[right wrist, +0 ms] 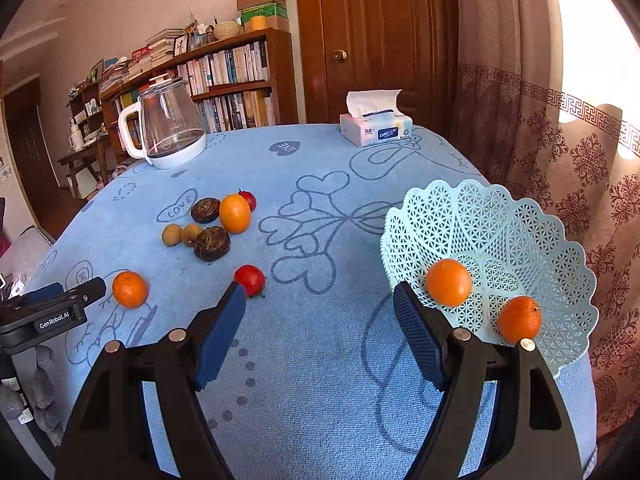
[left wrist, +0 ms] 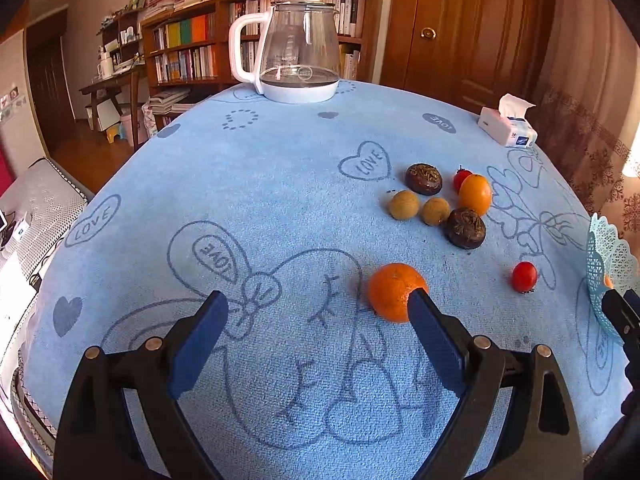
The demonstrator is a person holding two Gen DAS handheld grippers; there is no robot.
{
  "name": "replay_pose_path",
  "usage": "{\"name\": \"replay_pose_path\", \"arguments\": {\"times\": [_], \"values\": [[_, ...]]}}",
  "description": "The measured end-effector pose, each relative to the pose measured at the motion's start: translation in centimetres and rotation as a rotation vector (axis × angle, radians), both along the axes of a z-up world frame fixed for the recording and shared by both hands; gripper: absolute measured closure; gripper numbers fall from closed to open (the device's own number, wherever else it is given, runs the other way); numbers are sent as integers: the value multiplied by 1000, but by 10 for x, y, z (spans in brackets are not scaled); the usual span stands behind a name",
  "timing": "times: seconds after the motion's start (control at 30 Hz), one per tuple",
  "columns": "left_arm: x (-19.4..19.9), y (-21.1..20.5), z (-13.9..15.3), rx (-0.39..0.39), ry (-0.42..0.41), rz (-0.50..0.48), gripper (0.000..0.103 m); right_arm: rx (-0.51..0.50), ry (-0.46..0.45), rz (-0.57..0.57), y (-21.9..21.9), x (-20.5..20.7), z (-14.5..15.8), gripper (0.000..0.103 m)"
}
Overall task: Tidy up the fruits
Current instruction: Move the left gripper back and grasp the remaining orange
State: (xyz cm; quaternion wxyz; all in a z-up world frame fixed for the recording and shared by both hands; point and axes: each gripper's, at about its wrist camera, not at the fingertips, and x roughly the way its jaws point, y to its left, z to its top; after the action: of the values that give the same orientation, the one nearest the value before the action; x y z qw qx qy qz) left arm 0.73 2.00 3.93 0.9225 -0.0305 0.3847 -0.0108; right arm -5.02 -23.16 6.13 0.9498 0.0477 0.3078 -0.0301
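Observation:
My left gripper point(left wrist: 316, 302) is open above the blue cloth with nothing between its fingers. A tangerine point(left wrist: 394, 296) lies just past its right fingertip. Farther back is a cluster: two dark water chestnuts point(left wrist: 423, 179), two longans point(left wrist: 404, 205), an oval orange fruit point(left wrist: 475, 194) and a cherry tomato point(left wrist: 461, 178). My right gripper point(right wrist: 319, 292) is also open and empty. A second cherry tomato point(right wrist: 250, 279) sits beside its left fingertip. To its right, the light blue lattice basket point(right wrist: 500, 220) holds two tangerines point(right wrist: 448, 282).
A glass kettle point(left wrist: 300, 48) on a white base stands at the far edge of the table. A tissue box point(right wrist: 376, 128) sits at the back right. Curtains hang close on the right, and a bookshelf and a door are behind the table.

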Motion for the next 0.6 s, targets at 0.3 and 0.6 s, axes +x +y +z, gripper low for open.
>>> {"name": "replay_pose_path", "arguments": {"times": [0.3,0.6], "values": [[14,-25,-4,-13,-2,-86,13,-8,40,34,13,6,-8,25],[37,-44,-16,-45,39,-159,37,-5,73,46,15,16,-11,25]]}}
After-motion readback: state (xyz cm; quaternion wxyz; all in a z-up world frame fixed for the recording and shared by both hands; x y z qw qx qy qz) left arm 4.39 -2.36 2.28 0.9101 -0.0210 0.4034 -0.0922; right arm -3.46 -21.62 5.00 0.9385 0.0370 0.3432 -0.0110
